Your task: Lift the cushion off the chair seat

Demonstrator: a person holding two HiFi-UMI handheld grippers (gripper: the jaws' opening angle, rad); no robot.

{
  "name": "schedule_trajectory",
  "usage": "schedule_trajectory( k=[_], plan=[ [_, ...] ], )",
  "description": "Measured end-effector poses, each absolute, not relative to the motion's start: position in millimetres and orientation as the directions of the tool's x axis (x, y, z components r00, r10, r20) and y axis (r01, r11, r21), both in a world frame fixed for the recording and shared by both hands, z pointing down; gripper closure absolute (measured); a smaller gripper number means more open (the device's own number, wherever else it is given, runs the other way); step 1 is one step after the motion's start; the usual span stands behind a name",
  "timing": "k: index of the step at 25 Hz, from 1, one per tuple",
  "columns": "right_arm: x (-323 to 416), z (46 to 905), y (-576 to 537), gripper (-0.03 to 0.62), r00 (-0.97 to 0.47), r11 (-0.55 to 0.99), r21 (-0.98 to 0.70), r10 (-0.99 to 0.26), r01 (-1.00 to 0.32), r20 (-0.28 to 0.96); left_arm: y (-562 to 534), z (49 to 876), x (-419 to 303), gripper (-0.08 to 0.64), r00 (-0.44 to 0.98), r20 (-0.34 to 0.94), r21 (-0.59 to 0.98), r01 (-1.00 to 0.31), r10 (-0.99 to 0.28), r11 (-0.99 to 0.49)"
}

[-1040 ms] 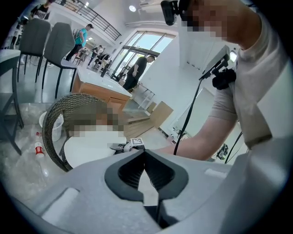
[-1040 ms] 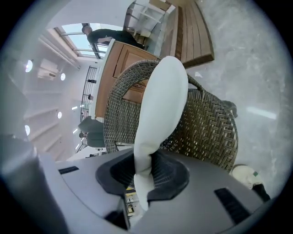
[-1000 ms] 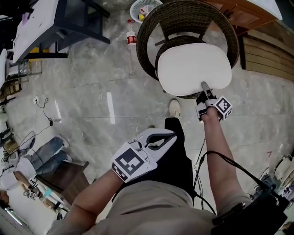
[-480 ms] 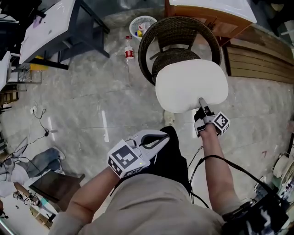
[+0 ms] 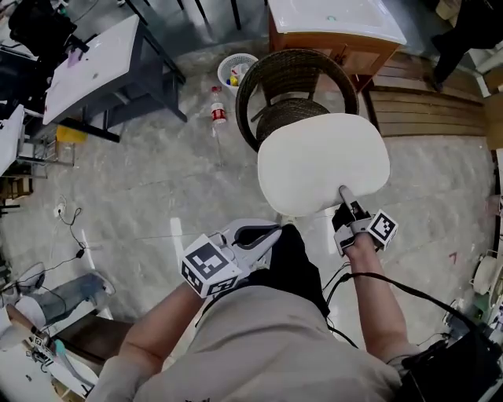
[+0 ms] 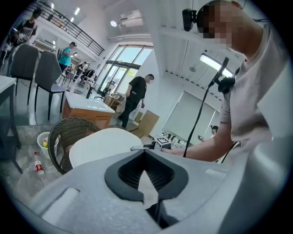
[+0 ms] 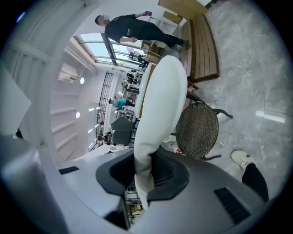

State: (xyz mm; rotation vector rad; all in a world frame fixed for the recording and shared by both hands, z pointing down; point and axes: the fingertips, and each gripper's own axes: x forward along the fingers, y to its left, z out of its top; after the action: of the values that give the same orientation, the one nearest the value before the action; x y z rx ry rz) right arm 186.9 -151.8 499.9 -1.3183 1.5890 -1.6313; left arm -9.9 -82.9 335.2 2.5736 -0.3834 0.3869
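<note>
The white cushion (image 5: pixel 322 161) hangs in the air above and in front of the dark wicker chair (image 5: pixel 292 61), whose woven seat (image 5: pixel 284 116) shows bare behind it. My right gripper (image 5: pixel 343 191) is shut on the cushion's near edge. In the right gripper view the cushion (image 7: pixel 160 100) stands edge-on between the right gripper's (image 7: pixel 143 164) pads, with the chair seat (image 7: pixel 198 130) below it. My left gripper (image 5: pixel 273 230) is held at my waist, shut and empty, apart from the cushion. The left gripper view shows the left gripper (image 6: pixel 145 153) with tips together, and the cushion (image 6: pixel 103 144) and chair (image 6: pixel 68 132) beyond.
A plastic bottle (image 5: pixel 218 106) and a white basket (image 5: pixel 236 71) lie on the floor left of the chair. A wooden cabinet with a white top (image 5: pixel 334 23) stands behind it, wooden slats (image 5: pixel 424 102) to its right, a grey table (image 5: pixel 94 59) far left. Other people stand in the background.
My right gripper has risen and drawn the cushion up off the chair toward me, uncovering the woven seat. The left gripper has also risen, still shut and empty.
</note>
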Motion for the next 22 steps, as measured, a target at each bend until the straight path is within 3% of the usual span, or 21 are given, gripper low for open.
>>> schedule_trajectory(
  k=[14,22],
  plan=[
    [155,407,-29,0.517,-0.402,-0.127,-0.957,-0.887,-0.260,0.227,-23,304,-49,0.552,0.921,0.315,0.389,-0.346,-0.230,-0.854],
    [149,395,17,0.517,-0.396,-0.123,-0.959,-0.891,-0.257,0.221,-1,302,-55,0.552,0.921,0.310,0.375,-0.346,-0.235,-0.860]
  ],
)
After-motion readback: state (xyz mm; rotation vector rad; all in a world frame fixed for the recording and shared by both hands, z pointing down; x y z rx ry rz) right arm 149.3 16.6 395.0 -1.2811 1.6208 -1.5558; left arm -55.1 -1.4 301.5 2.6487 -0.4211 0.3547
